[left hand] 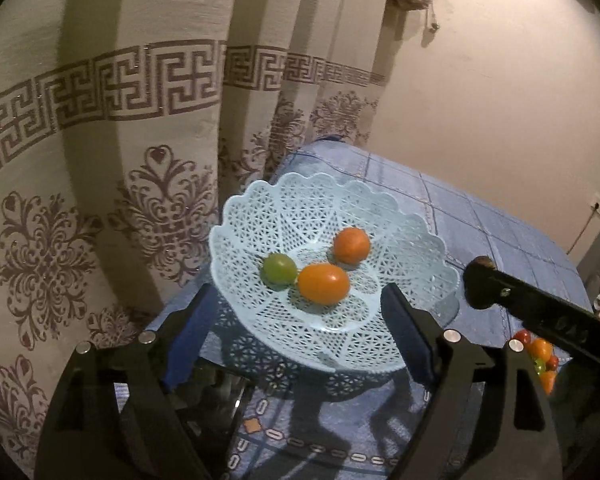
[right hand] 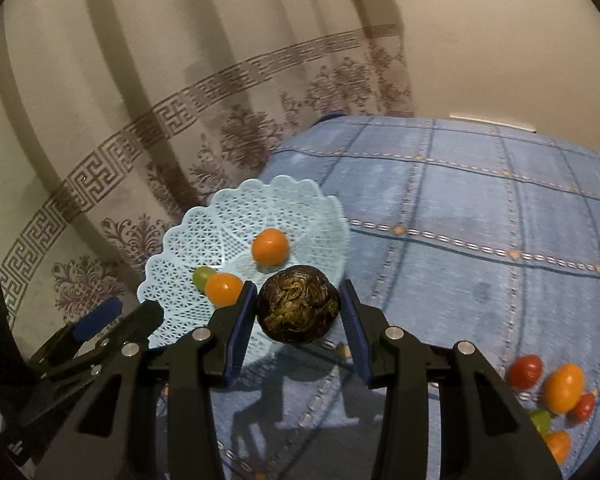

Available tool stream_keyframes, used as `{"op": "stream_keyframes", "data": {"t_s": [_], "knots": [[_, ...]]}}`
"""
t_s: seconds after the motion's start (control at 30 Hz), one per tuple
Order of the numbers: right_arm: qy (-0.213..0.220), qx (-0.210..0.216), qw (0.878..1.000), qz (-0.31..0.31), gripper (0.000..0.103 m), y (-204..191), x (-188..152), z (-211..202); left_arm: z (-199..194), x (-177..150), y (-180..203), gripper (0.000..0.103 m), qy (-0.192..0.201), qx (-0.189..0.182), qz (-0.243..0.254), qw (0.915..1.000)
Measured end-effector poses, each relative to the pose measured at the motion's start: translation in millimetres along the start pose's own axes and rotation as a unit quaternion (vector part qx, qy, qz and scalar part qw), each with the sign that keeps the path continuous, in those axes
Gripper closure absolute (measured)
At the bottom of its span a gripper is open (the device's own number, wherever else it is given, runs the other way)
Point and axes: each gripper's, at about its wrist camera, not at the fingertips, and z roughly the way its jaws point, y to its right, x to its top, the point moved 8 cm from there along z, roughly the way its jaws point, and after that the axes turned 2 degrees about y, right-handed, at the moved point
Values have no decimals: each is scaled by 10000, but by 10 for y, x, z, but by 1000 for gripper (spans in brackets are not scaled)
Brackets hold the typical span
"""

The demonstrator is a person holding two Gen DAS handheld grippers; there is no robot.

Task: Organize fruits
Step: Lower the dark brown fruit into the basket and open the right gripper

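The right tool [right hand: 300, 308] is gripping a dark wrinkled fruit [right hand: 298, 304], partly hiding the lace basket [right hand: 204, 236]; the left tool [left hand: 296, 320] is gaping released, low in frame.

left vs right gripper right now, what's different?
Load: the right gripper has a dark wrinkled round fruit between its fingers; the left gripper holds nothing.
Opening: the left gripper's fingers stand wide apart; the right gripper's are closed in around the fruit.
Position: the left gripper frames the near rim of the pale blue lattice basket; the right gripper is at the basket's right side.
Shared: black frames with blue pads.
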Motion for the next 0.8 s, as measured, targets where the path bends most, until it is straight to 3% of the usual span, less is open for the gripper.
{"op": "stream_keyframes", "data": {"t_s": [0.23, 0.37, 0.7, 0.8], "knots": [[-17, 74, 10000, -47, 59, -126, 79, 155, 8, 13, -26, 13, -20, 4, -61, 10000], [143, 180, 9997, 25, 38, -133, 131, 97, 23, 17, -27, 9, -25, 9, -70, 10000], [203, 62, 9996, 162, 38, -7, 62, -6, -3, 24, 61, 8, 26, -34, 69, 10000], [218, -28, 9996, 156, 38, 25, 24, -42, -20, 21, 79, 4, 46, -52, 90, 9999]]}}
